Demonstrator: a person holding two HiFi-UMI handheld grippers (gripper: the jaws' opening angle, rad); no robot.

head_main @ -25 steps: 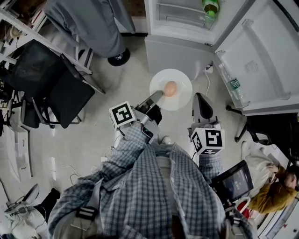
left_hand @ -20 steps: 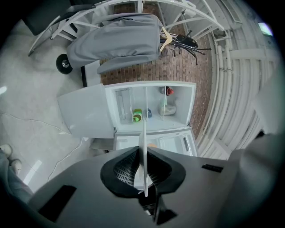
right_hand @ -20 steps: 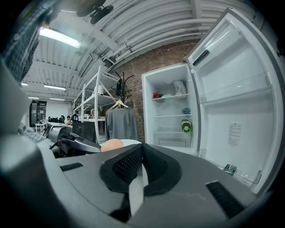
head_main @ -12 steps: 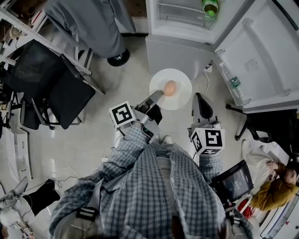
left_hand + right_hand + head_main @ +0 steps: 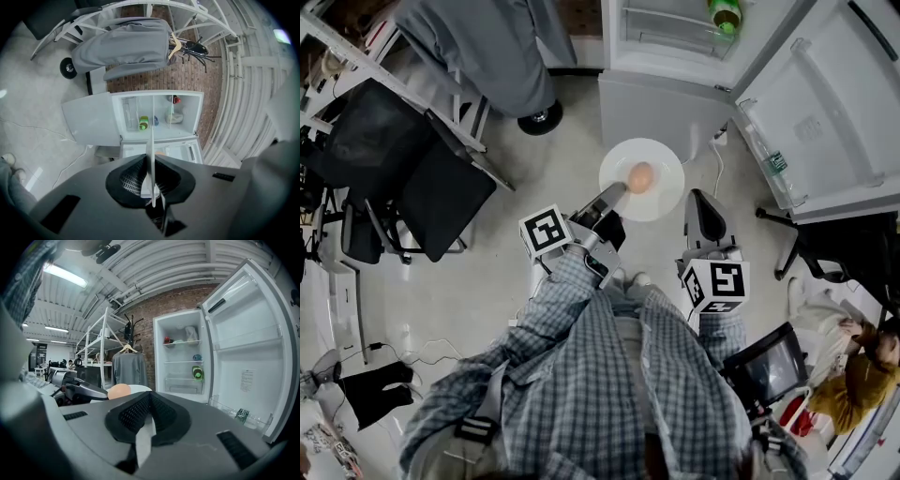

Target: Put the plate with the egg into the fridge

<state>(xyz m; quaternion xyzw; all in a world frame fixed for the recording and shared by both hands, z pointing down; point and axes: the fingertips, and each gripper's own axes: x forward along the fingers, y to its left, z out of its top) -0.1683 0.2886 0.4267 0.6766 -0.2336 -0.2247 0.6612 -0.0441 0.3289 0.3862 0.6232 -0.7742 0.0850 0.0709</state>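
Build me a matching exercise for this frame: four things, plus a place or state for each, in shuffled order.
1 egg
2 plate
3 green bottle
4 fridge door

A swung open
B inside the fridge
C rim clamped in the left gripper
D lying on the plate

Pairs: 1-D, 2-C, 3-B, 4-A
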